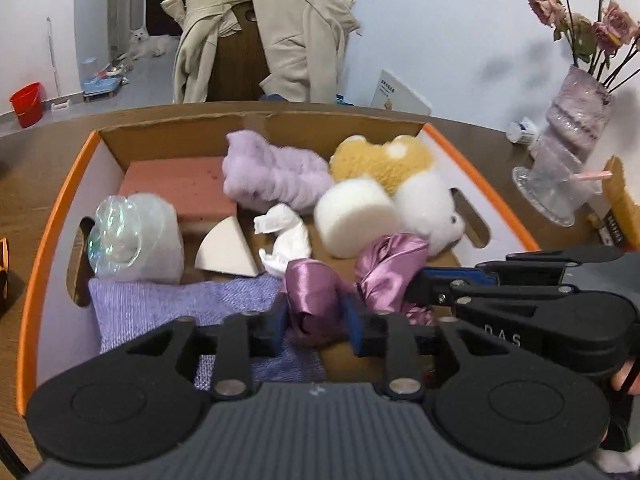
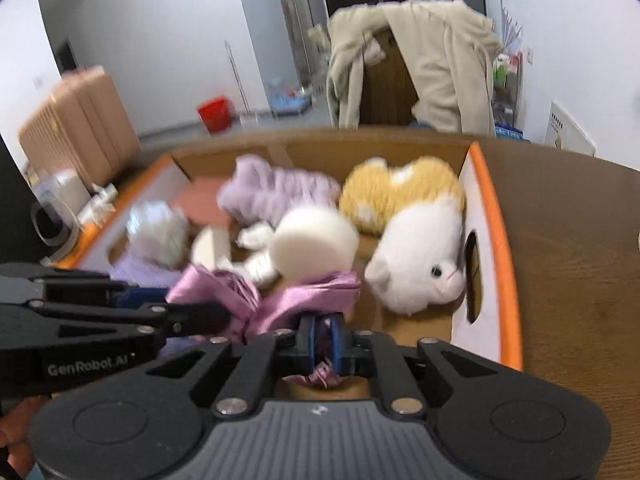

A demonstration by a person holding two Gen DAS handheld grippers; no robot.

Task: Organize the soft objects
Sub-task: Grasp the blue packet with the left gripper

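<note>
both grippers pinch the same shiny mauve satin cloth [image 1: 340, 284] at the near edge of the open cardboard box with orange rim [image 1: 52, 216]. the left gripper [image 1: 318, 326] clamps its left bunch, and the right gripper [image 2: 325, 344] is pressed on the right bunch, coming in from the right. beyond the cloth lie a white foam cylinder [image 1: 354, 216], a crumpled white tissue [image 1: 284, 238] and a white-and-tan plush cat [image 2: 416, 248]. a lilac knitted cloth [image 1: 168, 304] lies near left.
</note>
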